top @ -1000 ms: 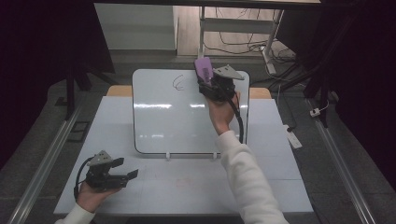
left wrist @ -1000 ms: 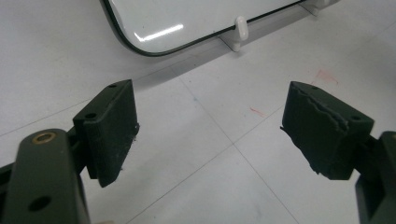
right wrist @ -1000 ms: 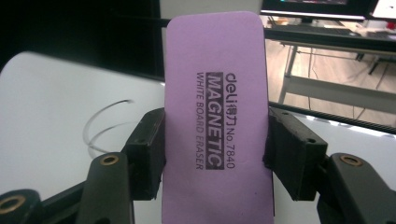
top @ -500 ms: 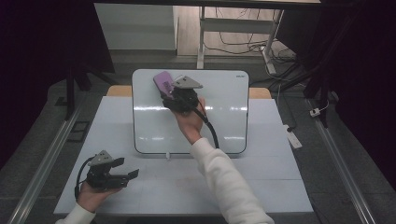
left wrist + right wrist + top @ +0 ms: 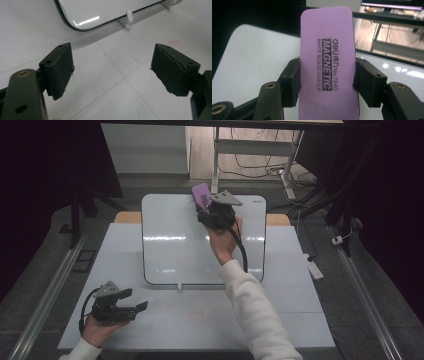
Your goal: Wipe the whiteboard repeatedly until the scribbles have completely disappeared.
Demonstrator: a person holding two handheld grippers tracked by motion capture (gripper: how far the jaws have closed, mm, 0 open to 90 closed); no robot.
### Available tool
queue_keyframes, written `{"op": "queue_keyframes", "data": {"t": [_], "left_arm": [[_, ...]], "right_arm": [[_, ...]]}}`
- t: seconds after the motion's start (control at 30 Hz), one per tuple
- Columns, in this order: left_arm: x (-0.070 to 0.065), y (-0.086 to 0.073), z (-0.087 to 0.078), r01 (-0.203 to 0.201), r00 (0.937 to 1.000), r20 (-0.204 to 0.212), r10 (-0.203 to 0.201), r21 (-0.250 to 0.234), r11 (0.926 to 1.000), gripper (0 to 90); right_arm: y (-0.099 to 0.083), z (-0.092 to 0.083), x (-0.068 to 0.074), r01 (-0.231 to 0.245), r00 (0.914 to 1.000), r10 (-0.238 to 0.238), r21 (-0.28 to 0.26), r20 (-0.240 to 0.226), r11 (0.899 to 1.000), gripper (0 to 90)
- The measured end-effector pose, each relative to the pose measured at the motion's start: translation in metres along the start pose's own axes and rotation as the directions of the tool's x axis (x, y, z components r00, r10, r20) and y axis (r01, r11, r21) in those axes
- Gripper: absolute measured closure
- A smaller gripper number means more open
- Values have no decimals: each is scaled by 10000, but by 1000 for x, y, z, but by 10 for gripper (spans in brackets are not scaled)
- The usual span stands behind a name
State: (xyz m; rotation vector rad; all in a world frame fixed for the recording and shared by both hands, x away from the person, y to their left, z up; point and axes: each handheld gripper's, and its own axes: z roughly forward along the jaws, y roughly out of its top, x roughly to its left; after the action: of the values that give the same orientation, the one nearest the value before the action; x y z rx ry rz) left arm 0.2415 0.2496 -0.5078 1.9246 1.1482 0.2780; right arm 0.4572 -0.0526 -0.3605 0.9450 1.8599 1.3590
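Note:
A white whiteboard (image 5: 175,245) lies flat at the middle back of the table. Over its far edge my right gripper (image 5: 207,205) is shut on a purple magnetic whiteboard eraser (image 5: 201,195). In the right gripper view the eraser (image 5: 328,62) stands lengthwise between the two black pads (image 5: 292,80), printed side toward the camera. My left gripper (image 5: 135,307) rests in a hand near the table's front left, jaws open and empty. The left gripper view looks past its gripper (image 5: 112,70) at the whiteboard's near corner (image 5: 82,15).
A small white clip (image 5: 128,16) sits at the whiteboard's near edge. Faint red marks (image 5: 172,41) stain the white table (image 5: 300,320). A white strip-like object (image 5: 312,267) lies at the table's right edge. Desk legs and cables (image 5: 260,170) stand behind the table.
The right gripper swept the eraser left along the whiteboard's far edge, then back right to near the top middle. A dark mark near the top edge is gone. The left gripper stayed put.

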Motion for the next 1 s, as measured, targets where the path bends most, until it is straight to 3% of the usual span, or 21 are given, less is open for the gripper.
{"op": "queue_keyframes", "data": {"t": [0.1, 0.2, 0.27, 0.37, 0.4, 0.53, 0.6, 0.67, 0.73, 0.8, 0.93, 1.0], "left_arm": [[0, 0, 0, -5, 10000, -15, 6, 17, 10000, 189], [0, 0, 0, -29, 10000, 1, 29, -3, 10000, 189], [1, 0, 0, -11, 10000, -28, 11, 0, 10000, 189], [1, 0, 0, -22, 10000, -12, 22, 7, 10000, 189], [1, 0, 0, -21, 10000, -9, 21, -3, 10000, 189], [0, 0, -1, -47, 10000, -7, 47, -34, 10000, 189], [0, 0, -1, -43, 10000, 1, 43, -15, 10000, 189], [-1, 0, 0, -51, 10000, 14, 51, -5, 10000, 189], [-1, 0, 0, -79, 10000, 1, 79, -10, 10000, 188], [-1, 0, 0, -81, 10000, -3, 81, -3, 10000, 188], [0, 0, 0, -33, 10000, 0, 33, -17, 10000, 189], [0, 0, 0, -31, 10000, -3, 31, -9, 10000, 188]], "right_arm": [[-1, 9, 21, 191, 9974, -180, 150, -700, 9997, 412], [-4, 18, 44, 283, 9868, -199, 499, -1607, 9984, 412], [-7, 19, 53, 400, 9819, -271, 652, -1877, 9971, 412], [-7, 15, 47, 278, 9826, -137, 734, -1855, 9969, 412], [-7, 12, 40, 189, 9880, -71, 754, -1542, 9970, 412], [-3, -4, 6, -517, 9954, 576, 765, -763, 9957, 412], [-2, -11, -6, -635, 9969, 666, 715, -408, 9954, 412], [-3, -14, -13, -781, 9961, 808, 740, -350, 9942, 413], [-3, -12, -8, -681, 9969, 709, 784, -327, 9946, 413], [-4, -7, 3, -652, 9949, 721, 956, -701, 9933, 413], [-9, 2, 28, -155, 9885, 354, 1344, -1469, 9908, 413], [-9, 1, 29, -74, 9877, 287, 1376, -1540, 9905, 412]]}}
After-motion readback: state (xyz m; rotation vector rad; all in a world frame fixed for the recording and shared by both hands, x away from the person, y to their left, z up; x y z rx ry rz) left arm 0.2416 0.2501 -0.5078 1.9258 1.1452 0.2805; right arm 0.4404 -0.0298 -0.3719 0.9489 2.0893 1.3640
